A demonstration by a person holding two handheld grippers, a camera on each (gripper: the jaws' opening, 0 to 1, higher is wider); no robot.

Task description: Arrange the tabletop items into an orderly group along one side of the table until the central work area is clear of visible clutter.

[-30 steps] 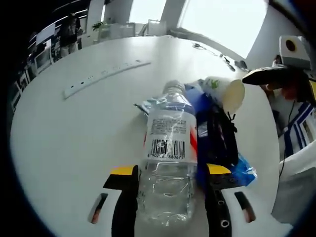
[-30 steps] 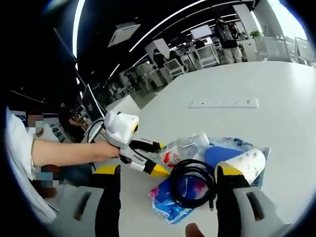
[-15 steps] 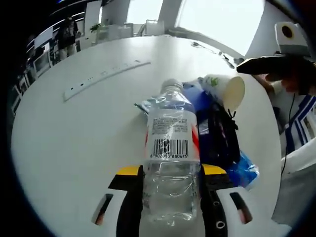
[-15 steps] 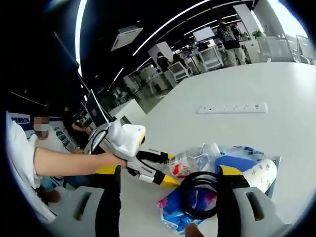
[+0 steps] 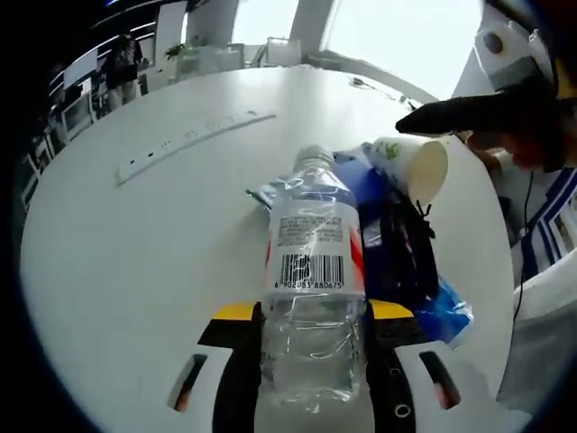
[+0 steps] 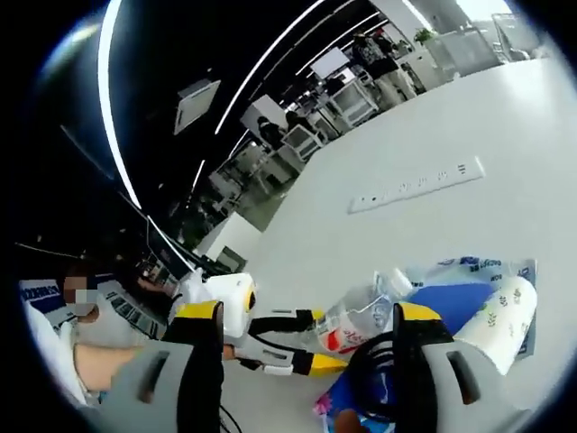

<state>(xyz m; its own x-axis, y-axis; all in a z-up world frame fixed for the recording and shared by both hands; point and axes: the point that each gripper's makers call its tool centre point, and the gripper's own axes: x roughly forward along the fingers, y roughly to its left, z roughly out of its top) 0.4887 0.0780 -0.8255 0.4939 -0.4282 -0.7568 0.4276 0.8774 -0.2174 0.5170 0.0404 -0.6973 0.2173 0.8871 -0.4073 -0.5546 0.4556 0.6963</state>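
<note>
Bottle first: clear plastic water bottle (image 5: pixel 311 298) with a barcode label and red band lies on its side on the round white table (image 5: pixel 135 262), cap end pointing away from us in the left gripper view. Our left gripper (image 5: pixel 306 316) is clamped on its lower body, yellow-tipped black jaws pressed against both sides.

Just beside the bottle, on its right in that view, we see a coiled black cable (image 5: pixel 401 248) lying on a blue plastic bag (image 5: pixel 442 311). Past the cable, a white paper cup (image 5: pixel 415 167) with green print lies tipped over, its mouth facing right, touching the bag pile. A flat silvery-blue packet (image 5: pixel 266 192) pokes out from under the bottle's shoulder.

Long white power strip (image 5: pixel 189 135) sits well apart from the pile, further out on the table.

Our right gripper (image 6: pixel 306 316) is spread wide and holds nothing; it's up off the table, tilted over the pile. In the right gripper view the left gripper (image 6: pixel 293 347) comes in from the left, closed on the bottle (image 6: pixel 361 316), with the cup (image 6: pixel 496 316), the bag (image 6: pixel 451 298), the cable (image 6: pixel 374 374) and the power strip (image 6: pixel 415 185) around and beyond it. A person's forearm (image 6: pixel 99 361) leads to the left gripper.

Office desks and a few people in the background, too small to detail.
</note>
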